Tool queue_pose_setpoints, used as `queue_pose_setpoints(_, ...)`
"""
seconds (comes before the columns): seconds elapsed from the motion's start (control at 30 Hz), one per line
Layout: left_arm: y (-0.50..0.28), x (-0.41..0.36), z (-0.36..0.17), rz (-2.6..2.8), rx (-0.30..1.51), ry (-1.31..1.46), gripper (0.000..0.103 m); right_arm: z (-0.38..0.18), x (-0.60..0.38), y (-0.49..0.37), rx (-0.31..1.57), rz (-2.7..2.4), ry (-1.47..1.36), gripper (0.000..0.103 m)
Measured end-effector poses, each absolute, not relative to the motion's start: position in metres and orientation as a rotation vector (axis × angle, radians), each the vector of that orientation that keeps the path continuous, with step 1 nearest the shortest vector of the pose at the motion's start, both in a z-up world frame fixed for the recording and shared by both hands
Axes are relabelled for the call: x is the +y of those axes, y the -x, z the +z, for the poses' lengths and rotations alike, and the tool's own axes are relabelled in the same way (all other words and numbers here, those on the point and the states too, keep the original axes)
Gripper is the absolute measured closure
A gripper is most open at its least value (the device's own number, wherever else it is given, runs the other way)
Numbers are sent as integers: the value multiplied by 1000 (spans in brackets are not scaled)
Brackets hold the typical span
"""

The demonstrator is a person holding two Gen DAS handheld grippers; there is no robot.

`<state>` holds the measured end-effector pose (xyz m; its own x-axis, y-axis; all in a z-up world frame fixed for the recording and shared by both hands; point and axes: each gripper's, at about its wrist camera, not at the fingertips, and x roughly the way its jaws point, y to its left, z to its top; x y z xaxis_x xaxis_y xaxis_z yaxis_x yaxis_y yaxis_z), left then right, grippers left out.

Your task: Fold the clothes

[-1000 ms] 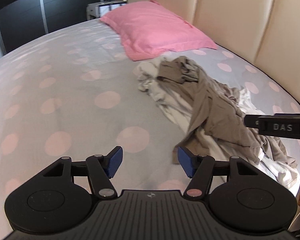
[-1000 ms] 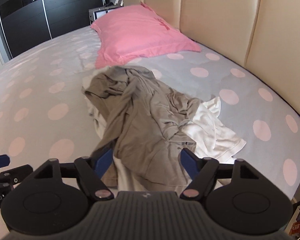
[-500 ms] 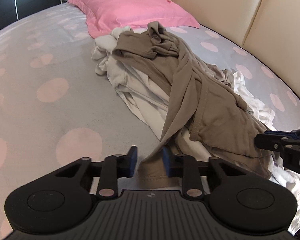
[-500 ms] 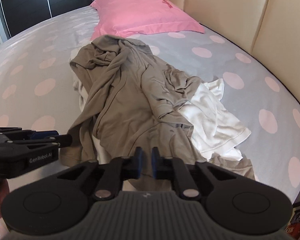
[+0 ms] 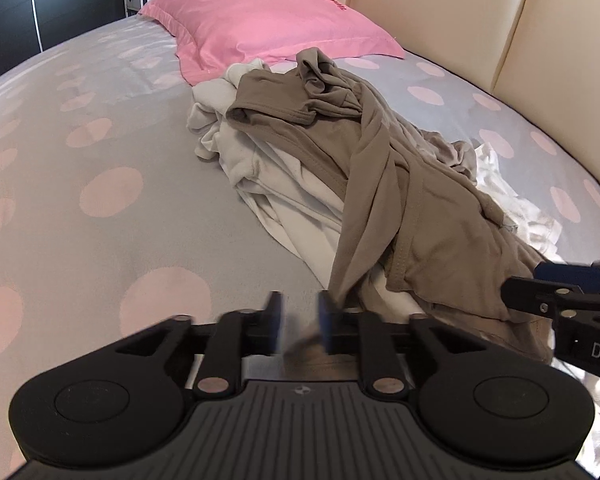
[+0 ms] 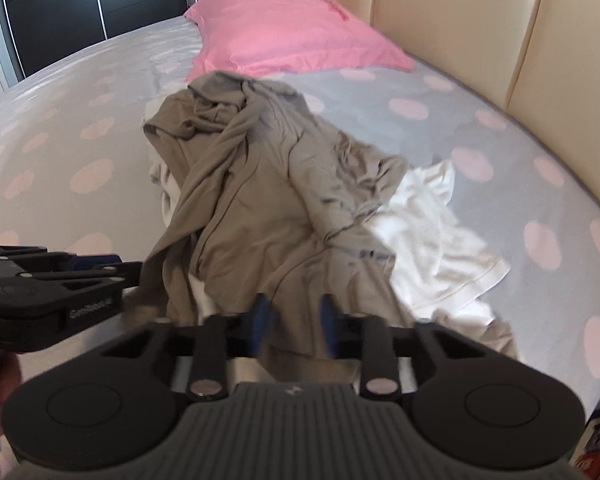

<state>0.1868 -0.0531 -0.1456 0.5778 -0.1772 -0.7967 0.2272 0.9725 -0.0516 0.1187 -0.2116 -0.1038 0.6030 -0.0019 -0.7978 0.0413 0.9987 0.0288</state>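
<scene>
Bed with a grey polka-dot sheet, bare on the left; a pink pillow lies at the far end. At the near left, the left gripper points down at the near corner of a crumpled taupe T-shirt. Its jaws are opening, a little apart, with the blurred hem tip between them; whether the pads press it is too smeared to tell. The shirt sprawls twisted down the middle of the bed, from beside the pillow to the near edge, draped over a white garment that pokes out on both sides. At the near right, the right gripper sits over the shirt's other near edge. Its jaws are opening too, moderately apart, with taupe cloth in the gap and the pads apparently clear of it. A cream padded headboard runs along the right. Likely risks: with both jaws widening, either hem could slip free before any lift; a bite taken too deep could catch the white garment as well; and the shirt's twist could drag the whole heap
</scene>
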Motion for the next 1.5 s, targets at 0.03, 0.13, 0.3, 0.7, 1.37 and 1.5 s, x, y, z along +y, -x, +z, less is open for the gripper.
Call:
queue_pose_setpoints(0.03, -188, -55, -147, -238, 931, -67, 85, -104, -212, -119, 923, -24, -46, 98)
queue_pose_setpoints(0.13, -192, -52, -145, -273, 952, -24, 103, -102, -209, -117, 903, -29, -20, 102)
queue_pose_setpoints(0.3, -184, -45, -126, -230, 890, -54, 103, -84, -208, -110, 827, -46, 9, 102)
queue_pose_setpoints(0.7, -142, 7, -58, -198, 829, -44, 103, -15, -181, -78, 669, 19, -41, 102)
queue_pose_setpoints(1.37, 40, 151, -21, 3, 915, -245, 103, -26, 38, 121, 872, 641, -11, 102)
queue_pose_setpoints(1.5, 68, 170, -32, 19, 954, -260, 103, -35, 64, 163, 929, 766, -19, 102)
